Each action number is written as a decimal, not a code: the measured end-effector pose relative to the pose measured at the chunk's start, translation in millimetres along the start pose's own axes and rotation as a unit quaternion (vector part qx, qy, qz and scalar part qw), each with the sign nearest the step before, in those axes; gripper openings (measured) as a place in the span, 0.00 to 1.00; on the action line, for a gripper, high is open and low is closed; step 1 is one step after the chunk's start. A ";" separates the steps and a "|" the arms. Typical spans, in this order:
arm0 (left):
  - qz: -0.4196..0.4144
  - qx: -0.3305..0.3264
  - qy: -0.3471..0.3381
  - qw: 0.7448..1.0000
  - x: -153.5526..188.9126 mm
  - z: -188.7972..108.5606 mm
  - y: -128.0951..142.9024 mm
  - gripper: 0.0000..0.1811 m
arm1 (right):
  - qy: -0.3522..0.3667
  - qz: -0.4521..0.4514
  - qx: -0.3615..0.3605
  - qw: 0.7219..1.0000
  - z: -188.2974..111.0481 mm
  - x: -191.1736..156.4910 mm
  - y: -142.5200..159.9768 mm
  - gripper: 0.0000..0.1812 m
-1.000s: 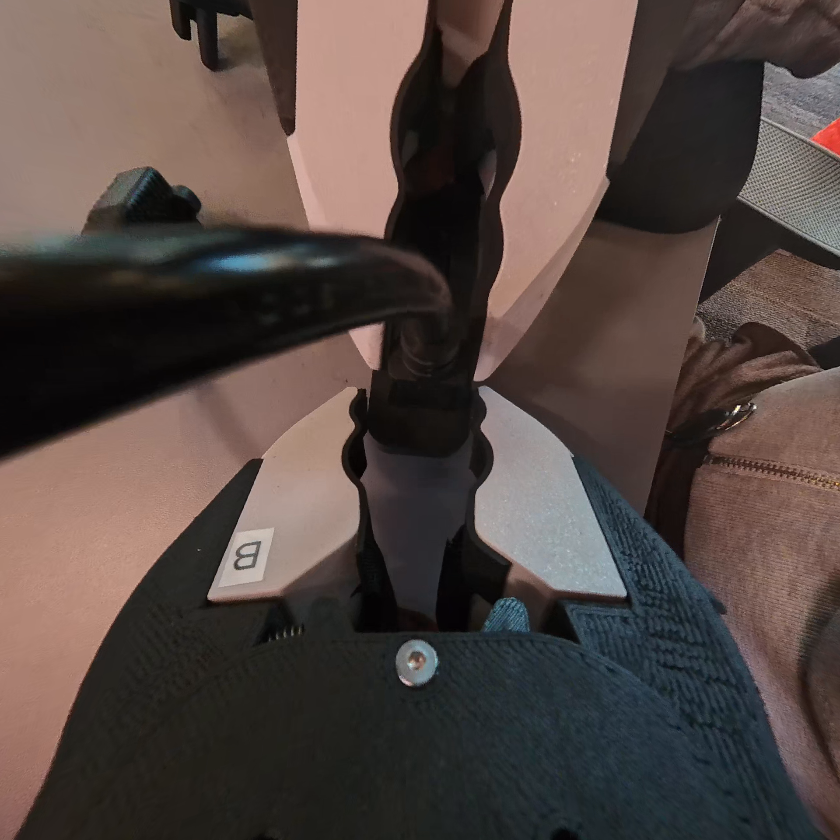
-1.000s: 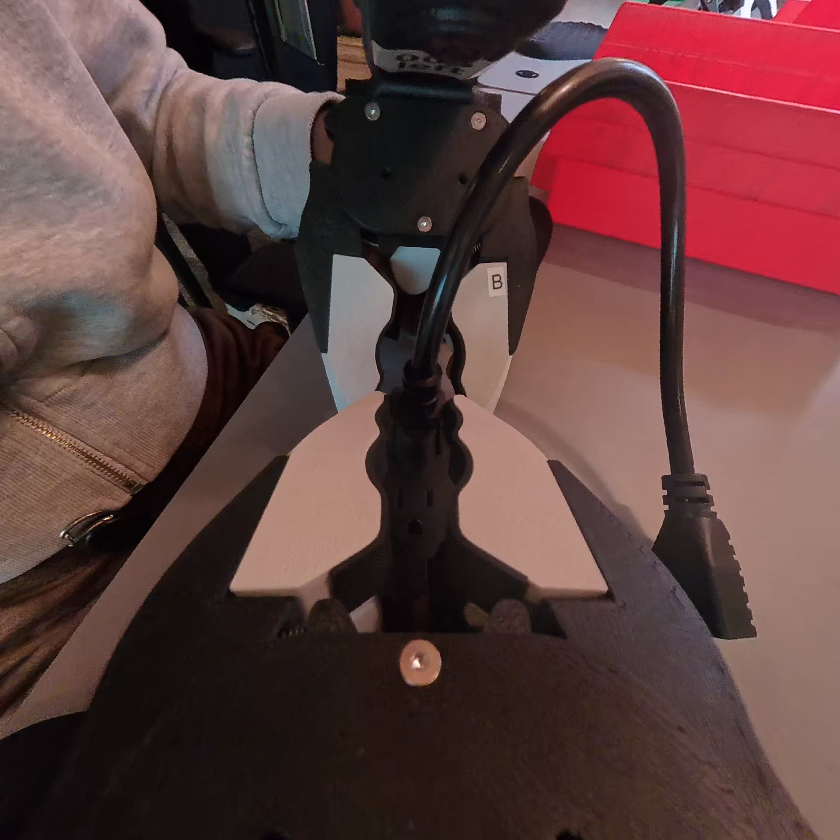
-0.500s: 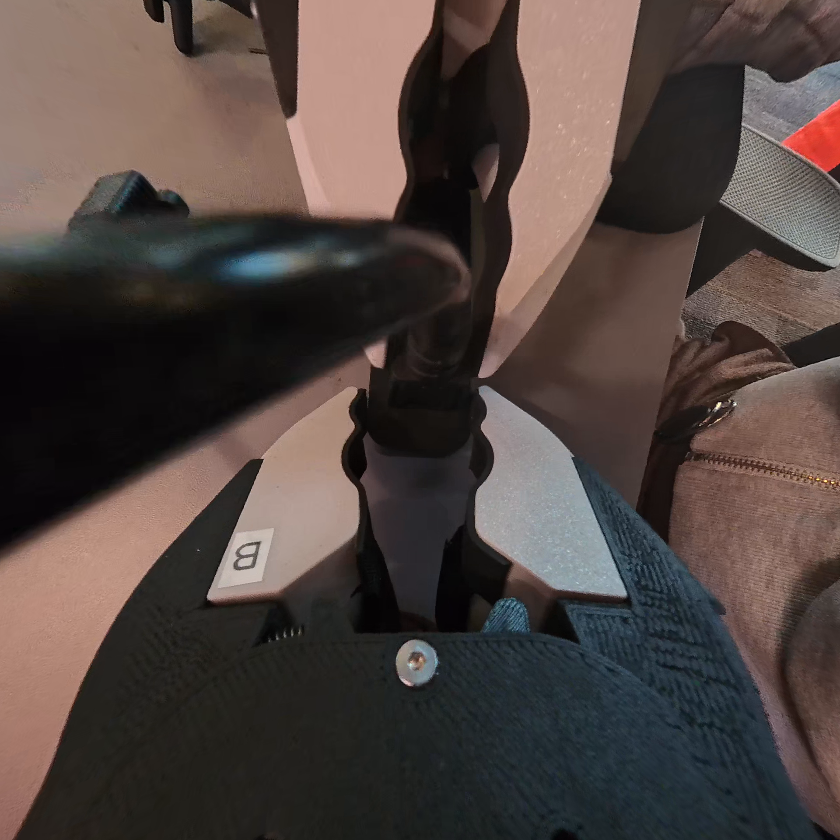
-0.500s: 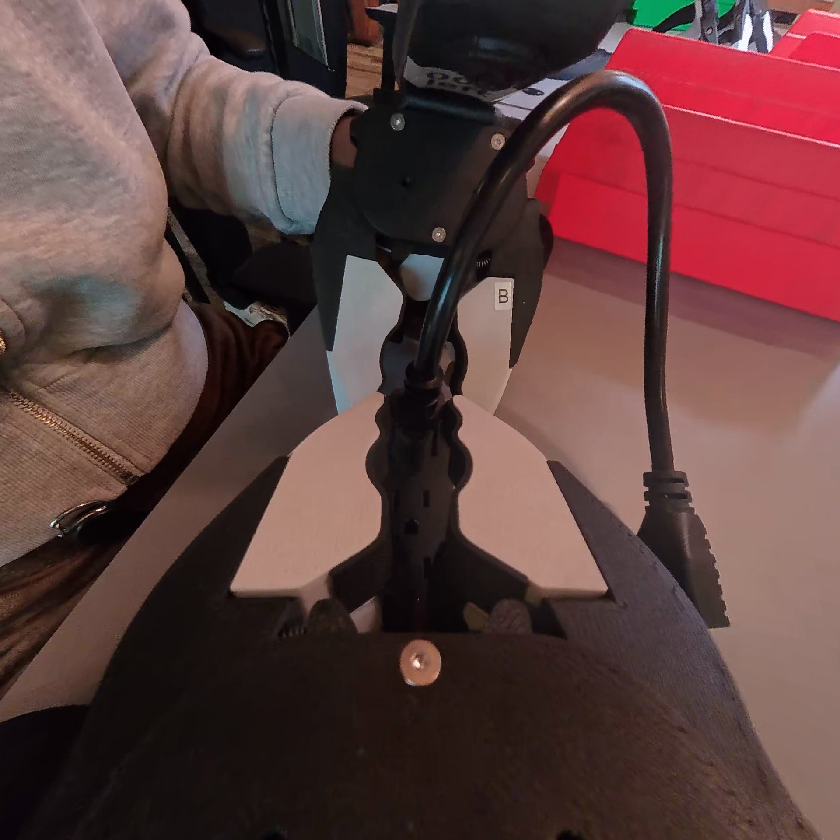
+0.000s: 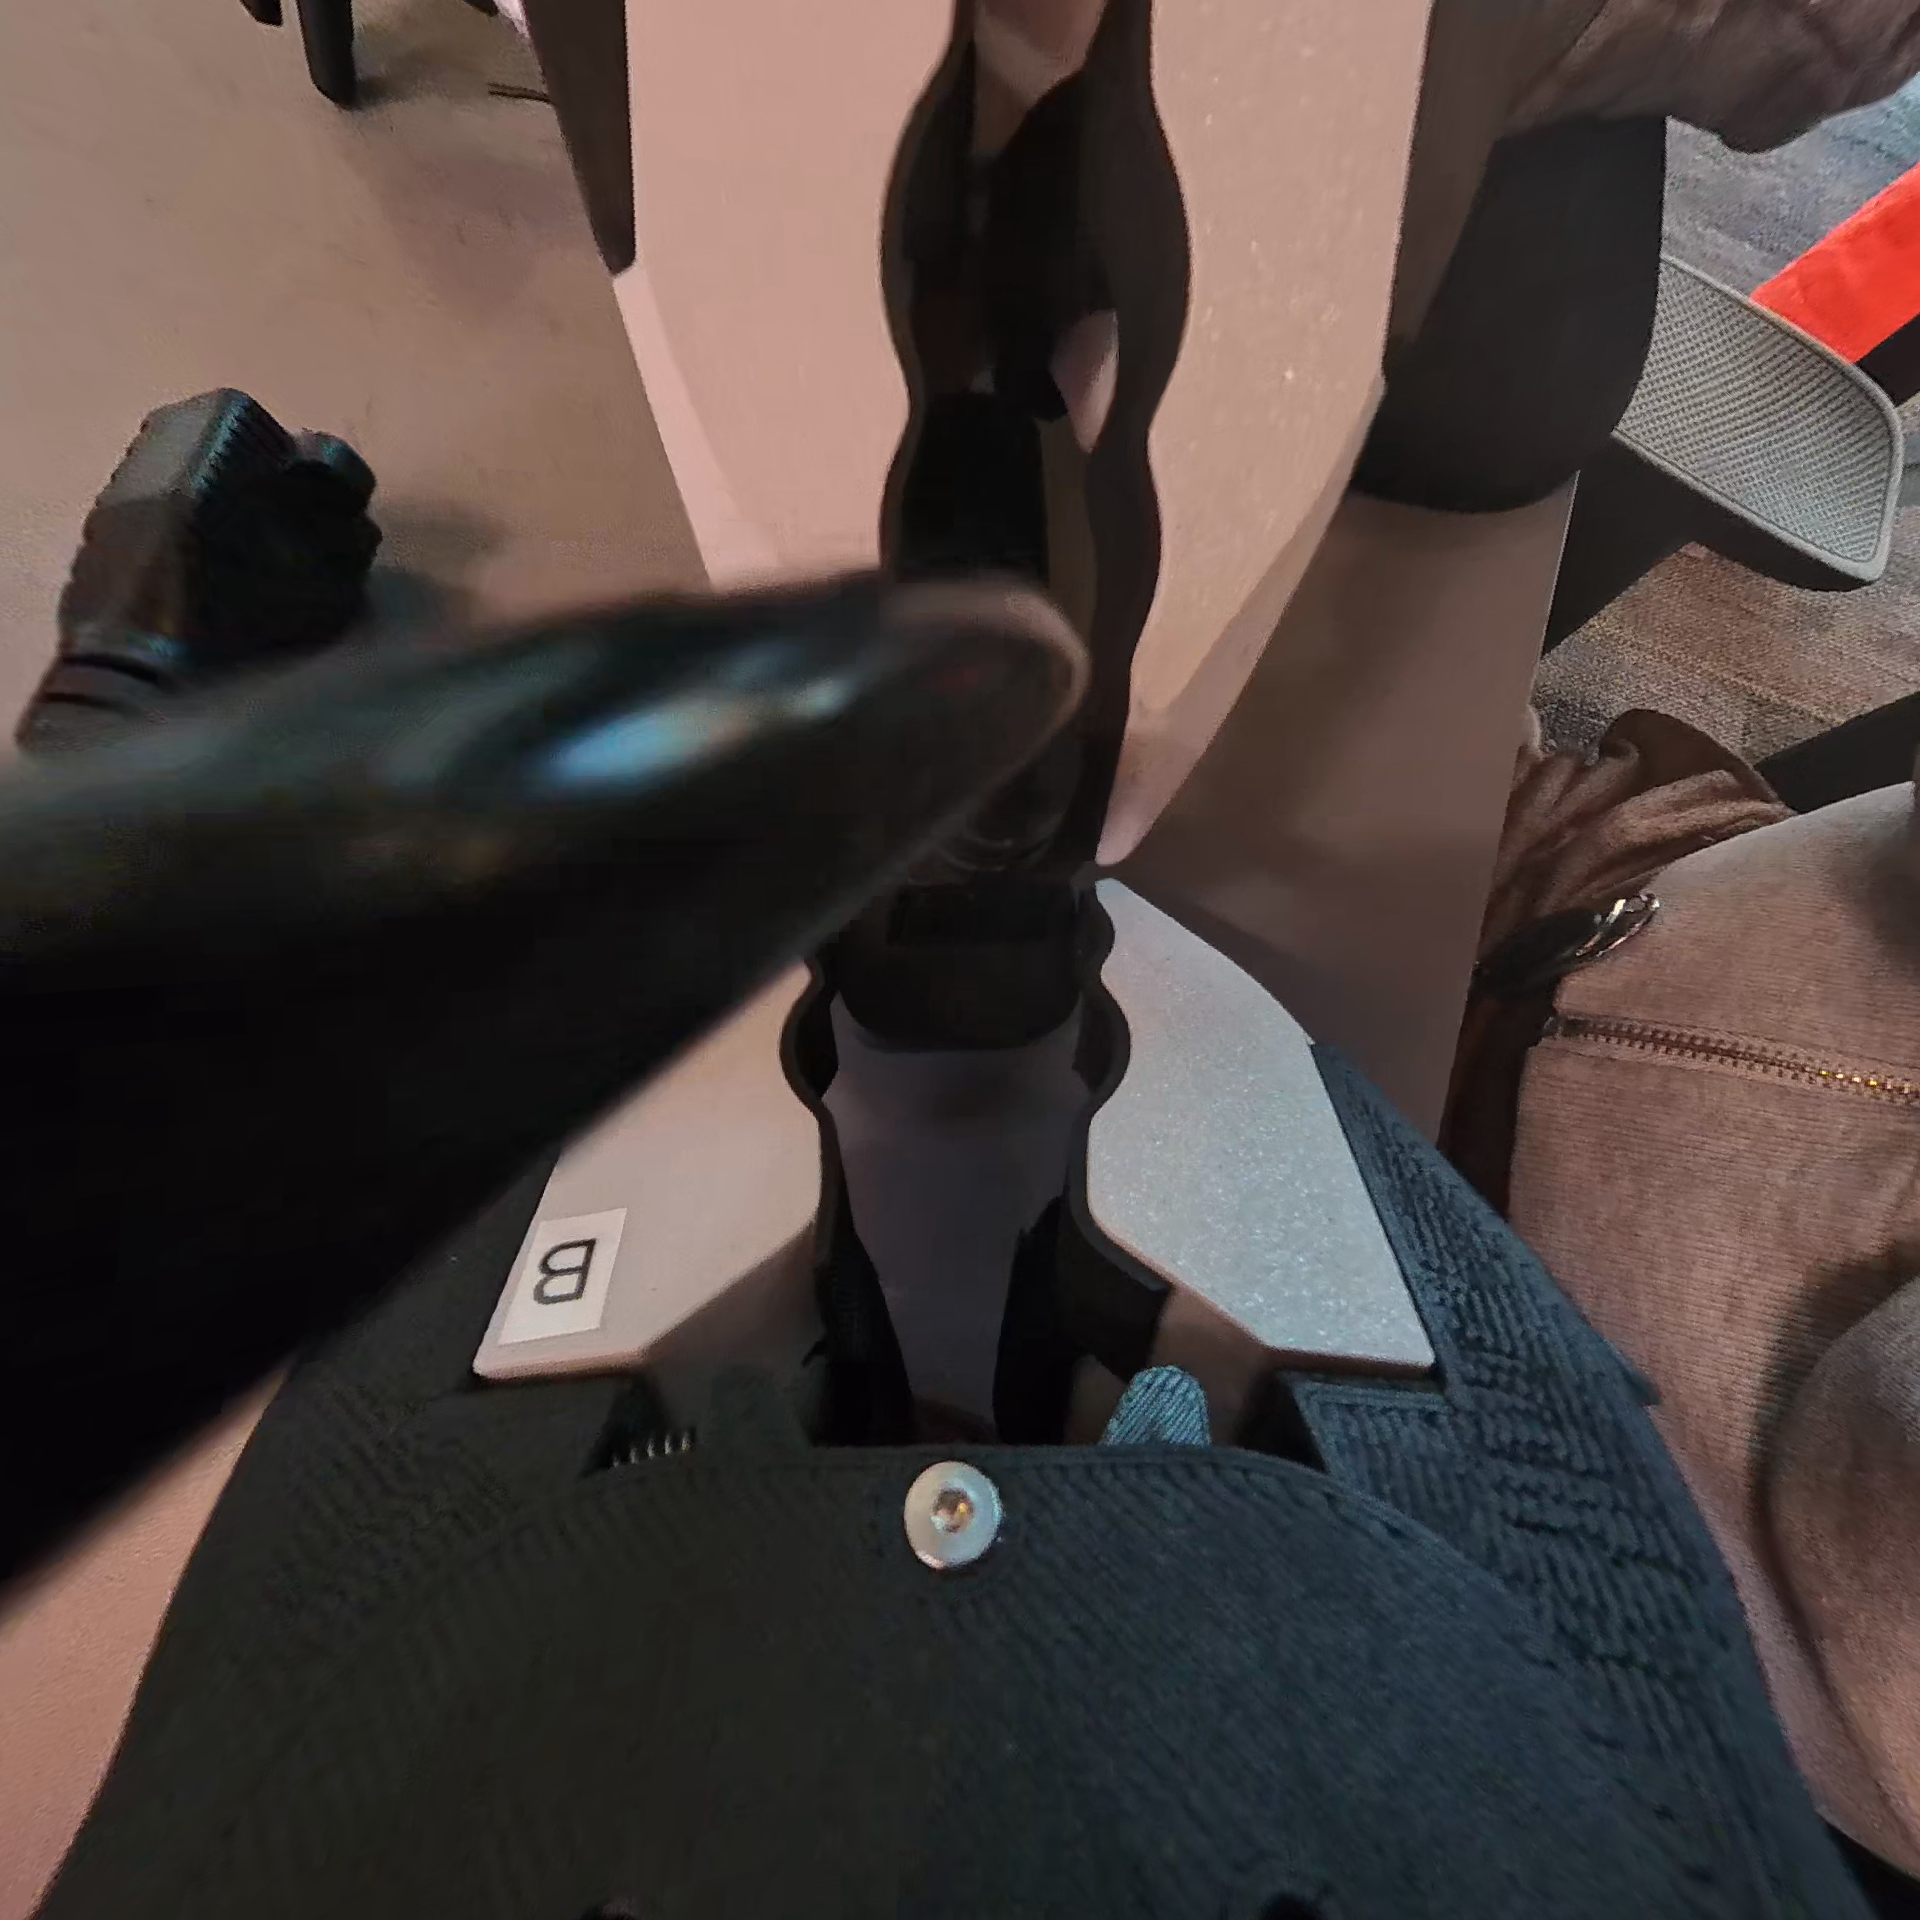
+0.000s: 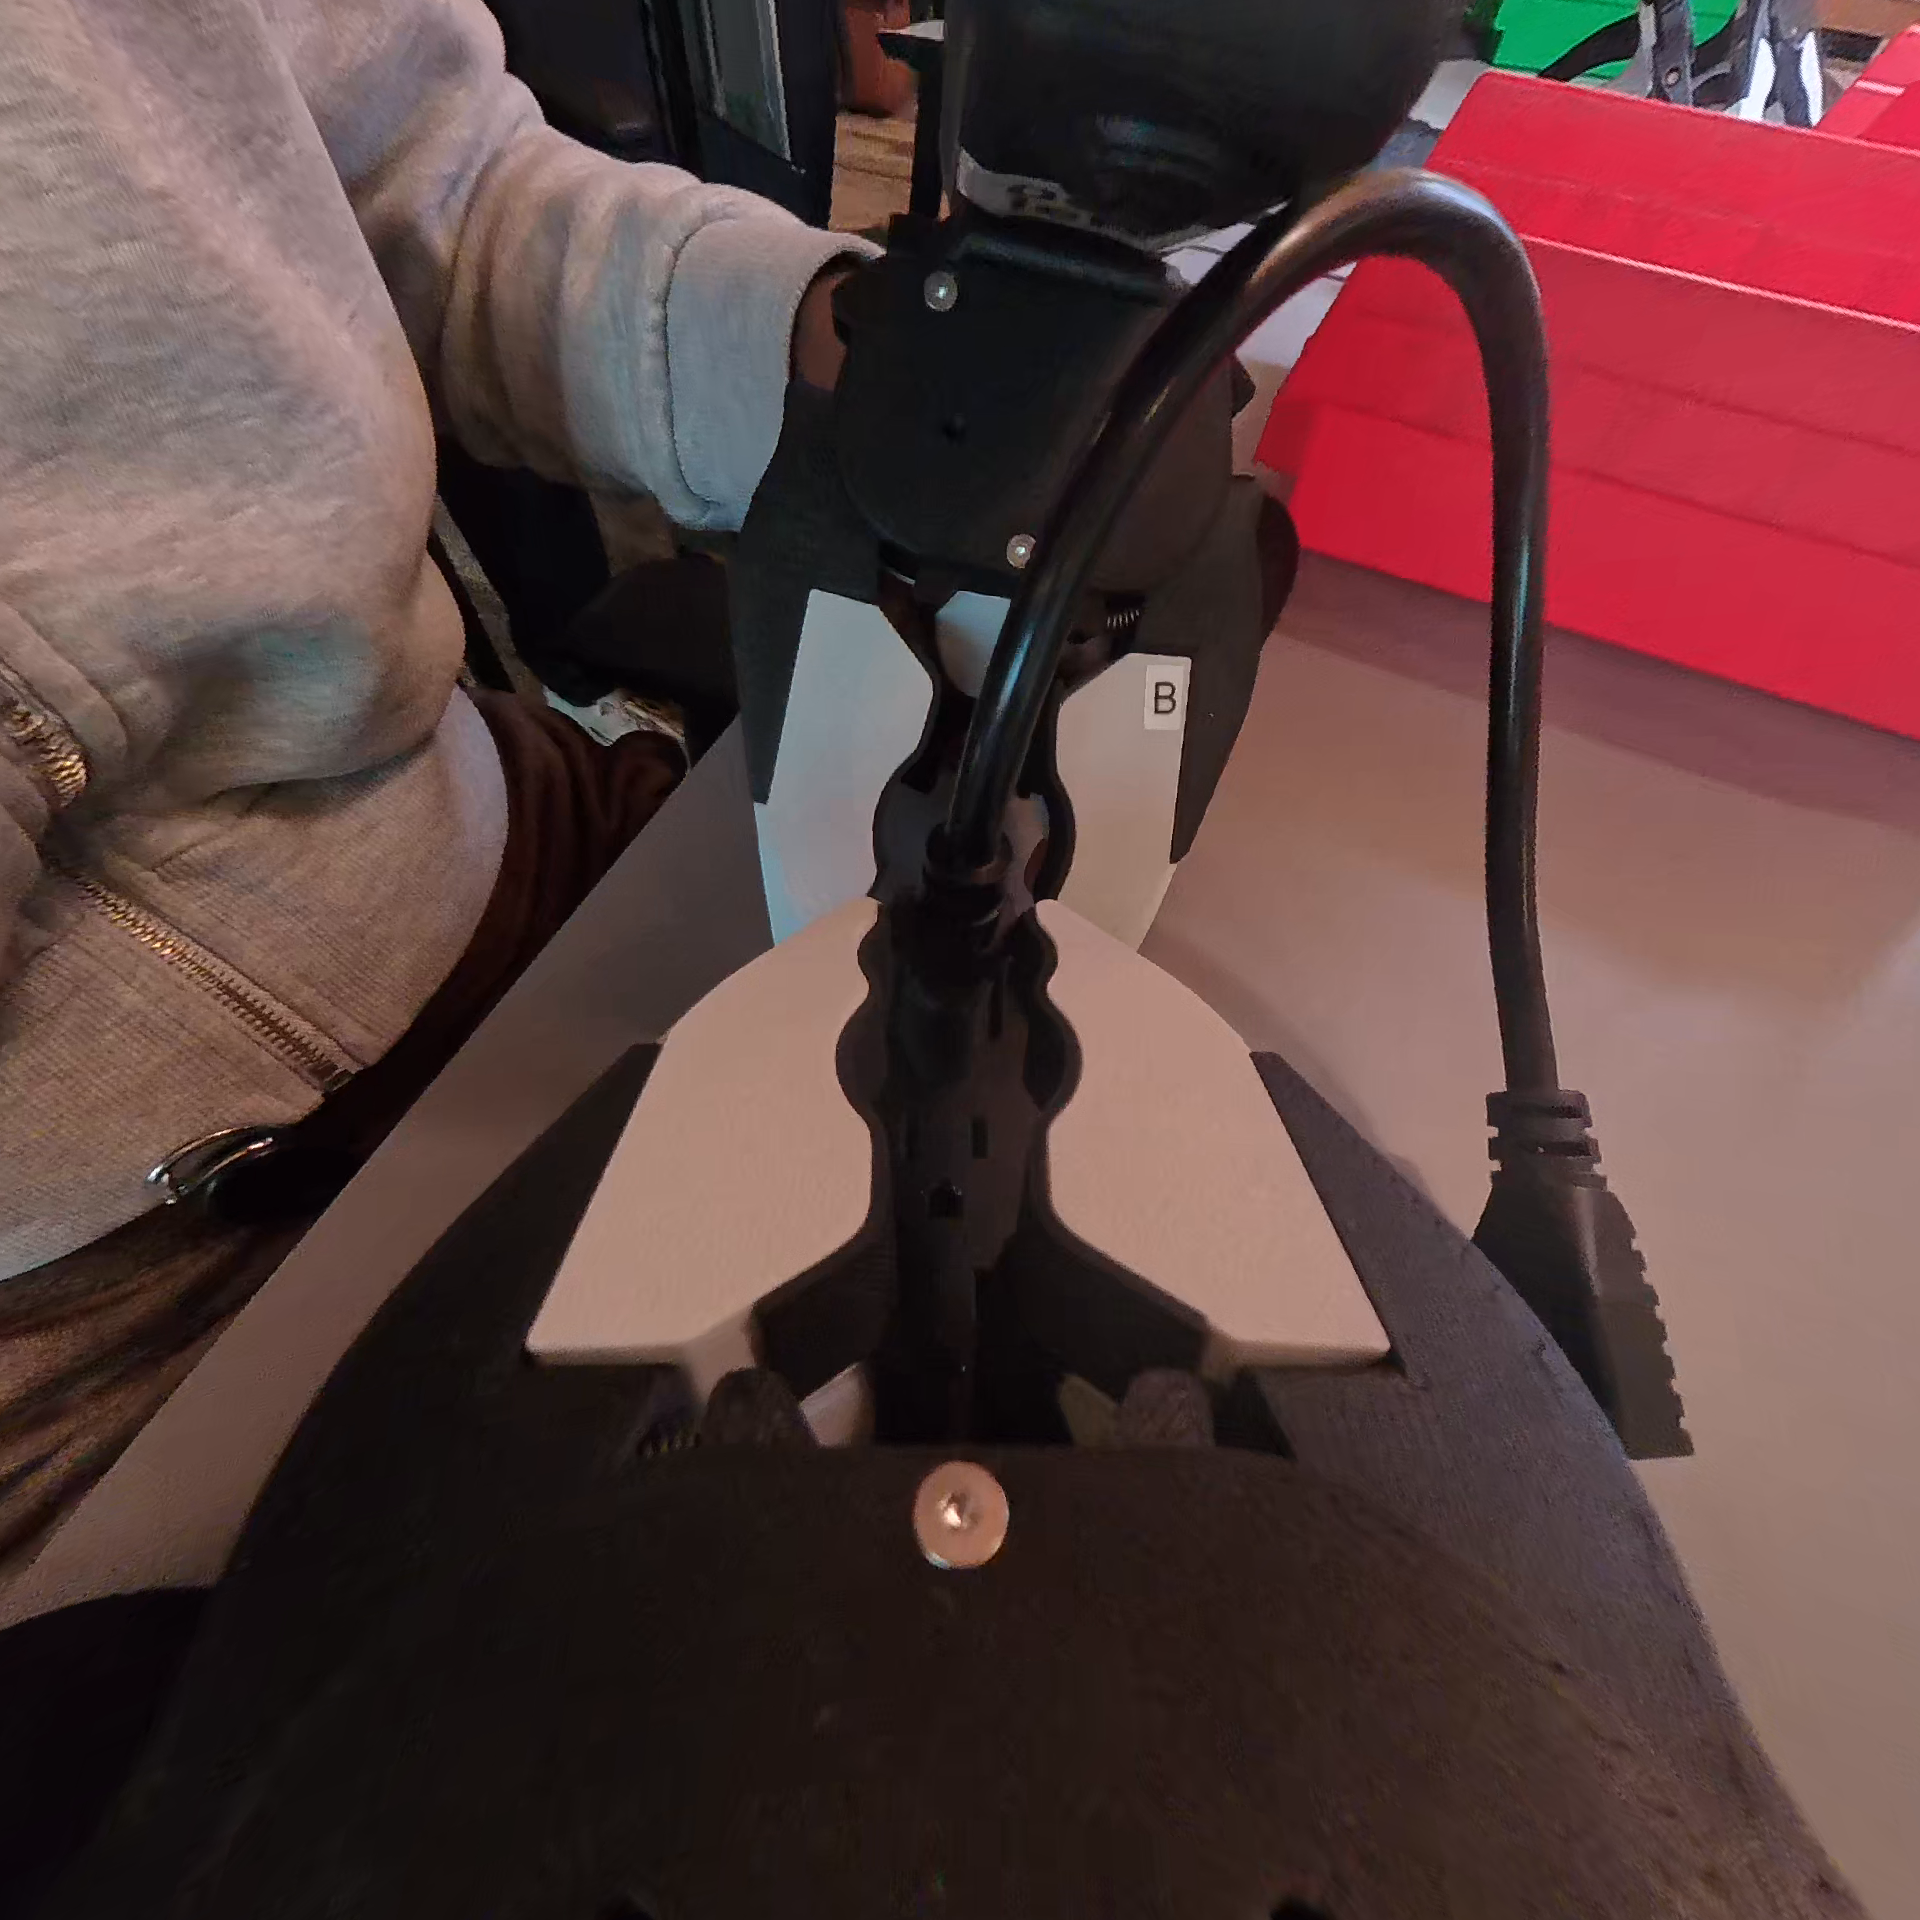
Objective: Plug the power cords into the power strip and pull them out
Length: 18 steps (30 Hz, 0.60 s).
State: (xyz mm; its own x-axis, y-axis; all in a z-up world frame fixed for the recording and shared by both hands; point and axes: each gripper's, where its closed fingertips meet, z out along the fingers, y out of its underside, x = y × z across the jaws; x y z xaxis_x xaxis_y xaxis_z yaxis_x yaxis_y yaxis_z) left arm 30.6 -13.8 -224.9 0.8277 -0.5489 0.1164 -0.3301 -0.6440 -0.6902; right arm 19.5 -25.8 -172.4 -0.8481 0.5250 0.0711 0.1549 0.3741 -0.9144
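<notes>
Right wrist view shows red bins (image 6: 1662, 416) at the far right of the tabletop (image 6: 1714, 987), and a grey sleeve (image 6: 623, 343) at left. The right gripper (image 6: 956, 935) clenches a black connector (image 6: 951, 1122) lying along its fingers. Facing it tip to tip, the left gripper (image 5: 961, 904) grasps the mating plug (image 5: 961, 966); the cord (image 6: 1403, 270) arches over to a loose plug (image 6: 1579, 1278) on the tabletop, blocking the left wrist view.

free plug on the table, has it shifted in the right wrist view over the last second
Cannot tell. The free plug sits slightly left in frame, but the red boxes and table drifted too, so the camera itself moved.
</notes>
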 end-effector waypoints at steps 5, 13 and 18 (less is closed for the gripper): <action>0.002 0.000 -0.002 1.000 0.0 -0.2 0.6 0.24 | 0.020 -0.021 -0.005 1.000 3.8 -0.1 -3.3 0.12; -0.002 0.011 -0.001 1.000 -0.4 -1.5 -1.1 0.25 | 0.010 0.002 0.019 1.000 -3.0 1.1 -2.7 0.12; -0.003 0.000 0.000 1.000 -0.4 -1.0 1.0 0.24 | 0.018 -0.008 0.008 1.000 2.3 1.0 -4.3 0.12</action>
State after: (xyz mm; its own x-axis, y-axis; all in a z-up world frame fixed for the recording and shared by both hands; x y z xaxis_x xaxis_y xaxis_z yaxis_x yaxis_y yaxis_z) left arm 29.5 -14.8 -225.0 0.8291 -0.5458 0.1209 -0.3255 -0.6471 -0.6894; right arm 16.8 -28.7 -169.3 -0.8318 0.5462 0.0991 0.1333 0.3698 -0.9195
